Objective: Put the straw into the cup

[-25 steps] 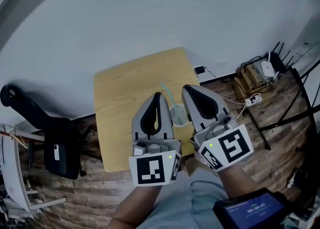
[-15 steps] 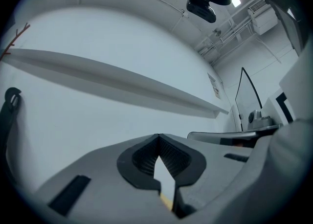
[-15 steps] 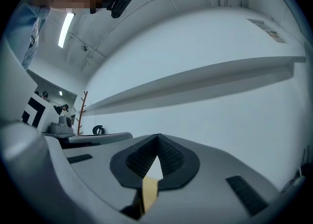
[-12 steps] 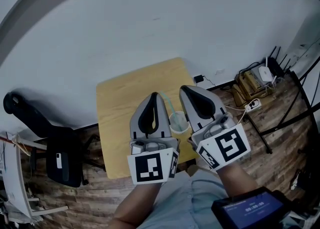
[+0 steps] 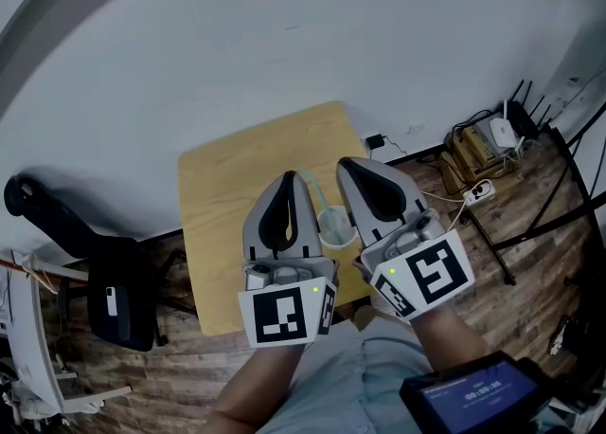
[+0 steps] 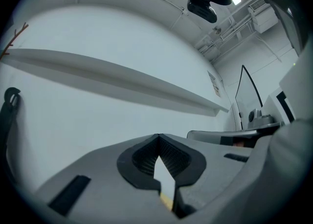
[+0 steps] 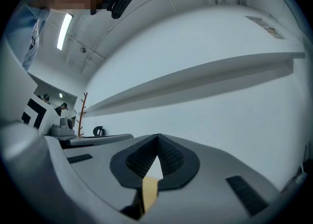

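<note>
In the head view a clear plastic cup (image 5: 333,226) stands on the small wooden table (image 5: 227,186), between my two grippers. A thin teal straw (image 5: 314,191) slants from the cup's rim up to the left; I cannot tell whether its lower end is inside the cup. My left gripper (image 5: 292,176) hovers just left of the cup, shut with nothing in it. My right gripper (image 5: 344,165) hovers just right of the cup, also shut and empty. In both gripper views the jaws meet at the tips, left (image 6: 157,137) and right (image 7: 157,136), against a white wall; neither cup nor straw shows there.
A black office chair (image 5: 95,271) stands left of the table. On the wooden floor at the right lie a power strip (image 5: 480,192), cables and a white router (image 5: 502,132). A dark screen device (image 5: 473,394) is at the bottom right.
Both grippers have drifted slightly up and left over the table and stayed shut. The cup and straw stay between them.
</note>
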A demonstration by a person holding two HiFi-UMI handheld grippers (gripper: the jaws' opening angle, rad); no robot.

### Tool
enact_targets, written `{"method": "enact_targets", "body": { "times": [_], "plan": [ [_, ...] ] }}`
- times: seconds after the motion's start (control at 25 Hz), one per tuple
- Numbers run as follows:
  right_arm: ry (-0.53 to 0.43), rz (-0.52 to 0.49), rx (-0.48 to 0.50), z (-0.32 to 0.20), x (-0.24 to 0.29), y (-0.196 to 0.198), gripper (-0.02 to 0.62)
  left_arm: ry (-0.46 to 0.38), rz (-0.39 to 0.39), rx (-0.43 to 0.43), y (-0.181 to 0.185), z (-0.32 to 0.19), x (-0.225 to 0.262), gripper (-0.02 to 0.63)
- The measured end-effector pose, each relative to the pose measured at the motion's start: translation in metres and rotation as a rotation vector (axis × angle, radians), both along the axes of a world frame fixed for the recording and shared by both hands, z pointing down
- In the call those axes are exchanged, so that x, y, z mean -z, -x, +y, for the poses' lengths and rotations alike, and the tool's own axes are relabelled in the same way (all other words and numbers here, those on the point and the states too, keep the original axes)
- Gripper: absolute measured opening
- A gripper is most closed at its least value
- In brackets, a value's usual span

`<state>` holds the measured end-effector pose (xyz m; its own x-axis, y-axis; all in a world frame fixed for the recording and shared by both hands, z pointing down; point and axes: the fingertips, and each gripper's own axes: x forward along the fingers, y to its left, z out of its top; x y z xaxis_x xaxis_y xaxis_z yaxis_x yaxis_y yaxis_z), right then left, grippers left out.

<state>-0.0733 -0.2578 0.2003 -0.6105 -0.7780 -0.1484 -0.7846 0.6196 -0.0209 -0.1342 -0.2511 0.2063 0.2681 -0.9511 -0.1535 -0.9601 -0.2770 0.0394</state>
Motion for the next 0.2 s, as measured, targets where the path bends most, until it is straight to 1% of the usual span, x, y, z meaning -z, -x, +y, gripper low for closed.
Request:
{"method": "enact_targets", "body": {
  "times": [0.2],
  "plan": [
    [-0.001, -0.004, -0.001, 0.0023, -0.0029, -0.0036, -0.002, 0.002, -0.001, -0.001, -0.0033, 0.0024, -0.0041, -0.002]
  ]
}}
